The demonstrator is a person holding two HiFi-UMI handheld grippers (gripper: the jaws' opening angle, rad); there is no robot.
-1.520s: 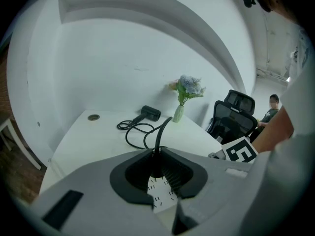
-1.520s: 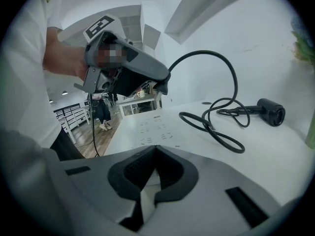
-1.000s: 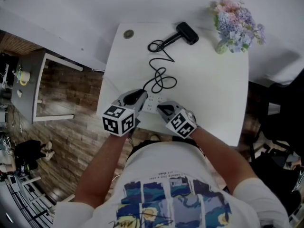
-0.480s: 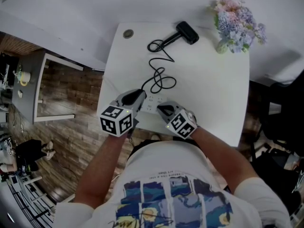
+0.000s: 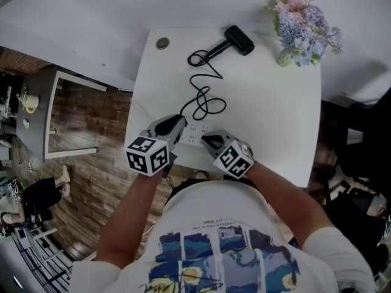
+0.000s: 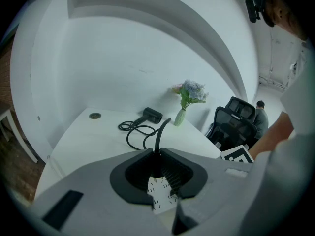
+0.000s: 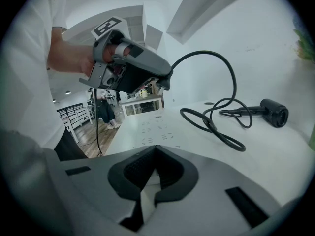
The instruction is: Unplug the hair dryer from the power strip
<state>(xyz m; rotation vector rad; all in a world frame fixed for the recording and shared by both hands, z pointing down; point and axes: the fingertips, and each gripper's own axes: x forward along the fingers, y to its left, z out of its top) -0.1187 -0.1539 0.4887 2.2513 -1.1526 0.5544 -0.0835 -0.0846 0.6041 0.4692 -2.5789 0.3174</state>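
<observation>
Your left gripper (image 5: 179, 122) sits at the near end of the black cord (image 5: 204, 99), over the white power strip (image 5: 197, 131). Your right gripper (image 5: 206, 141) is just beside it at the strip's edge. The cord loops across the table (image 5: 275, 121) to the hair dryer (image 5: 239, 40), near a vase of flowers (image 5: 302, 26).

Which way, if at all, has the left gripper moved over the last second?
No. The left gripper, shut on the plug, holds the same spot by the power strip.

Hair dryer (image 5: 239, 41) behind power strip (image 5: 197, 132)
</observation>
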